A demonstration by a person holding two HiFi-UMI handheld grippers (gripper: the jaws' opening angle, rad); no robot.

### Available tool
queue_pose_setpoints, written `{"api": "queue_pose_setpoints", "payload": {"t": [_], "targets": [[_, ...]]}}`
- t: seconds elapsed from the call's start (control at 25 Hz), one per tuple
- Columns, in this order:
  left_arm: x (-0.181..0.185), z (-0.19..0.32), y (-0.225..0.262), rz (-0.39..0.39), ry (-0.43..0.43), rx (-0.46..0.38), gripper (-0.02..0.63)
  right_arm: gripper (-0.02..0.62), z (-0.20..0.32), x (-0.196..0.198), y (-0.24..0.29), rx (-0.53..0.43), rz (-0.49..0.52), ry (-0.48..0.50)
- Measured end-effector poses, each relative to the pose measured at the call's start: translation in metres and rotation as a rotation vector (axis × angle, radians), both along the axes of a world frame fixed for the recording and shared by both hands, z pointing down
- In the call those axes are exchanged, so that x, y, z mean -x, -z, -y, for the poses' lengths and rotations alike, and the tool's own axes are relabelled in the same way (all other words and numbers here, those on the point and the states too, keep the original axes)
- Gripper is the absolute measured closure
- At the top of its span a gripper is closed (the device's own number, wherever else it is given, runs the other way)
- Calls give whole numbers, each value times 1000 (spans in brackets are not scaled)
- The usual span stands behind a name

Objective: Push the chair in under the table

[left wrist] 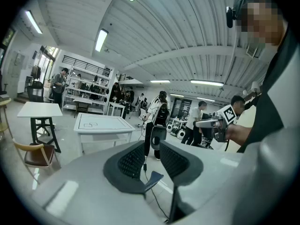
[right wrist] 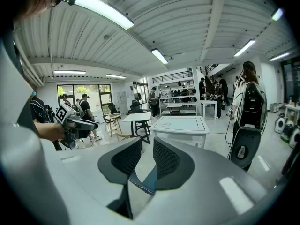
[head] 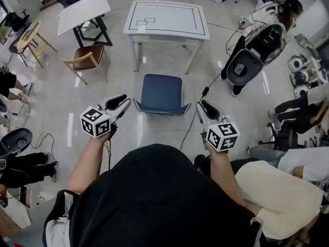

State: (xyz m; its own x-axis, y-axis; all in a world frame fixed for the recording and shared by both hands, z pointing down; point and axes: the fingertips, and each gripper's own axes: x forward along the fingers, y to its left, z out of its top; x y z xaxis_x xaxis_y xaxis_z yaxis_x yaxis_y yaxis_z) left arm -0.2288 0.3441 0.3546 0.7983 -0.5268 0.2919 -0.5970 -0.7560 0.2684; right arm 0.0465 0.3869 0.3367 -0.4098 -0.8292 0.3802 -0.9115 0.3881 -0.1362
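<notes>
Grey floor (head: 51,107) bears chair (head: 162,91), backrest corners between both jaws.

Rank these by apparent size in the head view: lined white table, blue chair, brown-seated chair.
1. lined white table
2. blue chair
3. brown-seated chair
The blue chair sits nearer the camera, so the chairs' order is unsure.

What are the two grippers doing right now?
Left gripper: closed on a back corner of the chair.
Right gripper: closed on the chair's other back corner.
</notes>
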Motion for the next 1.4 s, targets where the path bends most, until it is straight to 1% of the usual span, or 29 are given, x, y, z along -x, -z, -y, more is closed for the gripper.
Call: {"api": "queue_pose_setpoints", "payload": {"t": [0.2,0.48,0.84,1.12,1.24,1.4], "targets": [[19,1,-8,-5,12,19,390,485,-6,11,-5,5,-4,-16],[41,3,-15,-9,-10,37,390,486,-7,29,-12,26,9,-61],[62,-9,-35,-4,-42,87,390,491,-29,53,-27,70,21,-92],[55,-1,-54,3,-41,122,389,493,-29,37,-43,110,26,-114],[47,7,-58,3,-34,141,388,494,-18,30,-47,120,49,-112],[30,24,-64,22,-28,155,389,495,6,19,-60,136,68,-96]]}}
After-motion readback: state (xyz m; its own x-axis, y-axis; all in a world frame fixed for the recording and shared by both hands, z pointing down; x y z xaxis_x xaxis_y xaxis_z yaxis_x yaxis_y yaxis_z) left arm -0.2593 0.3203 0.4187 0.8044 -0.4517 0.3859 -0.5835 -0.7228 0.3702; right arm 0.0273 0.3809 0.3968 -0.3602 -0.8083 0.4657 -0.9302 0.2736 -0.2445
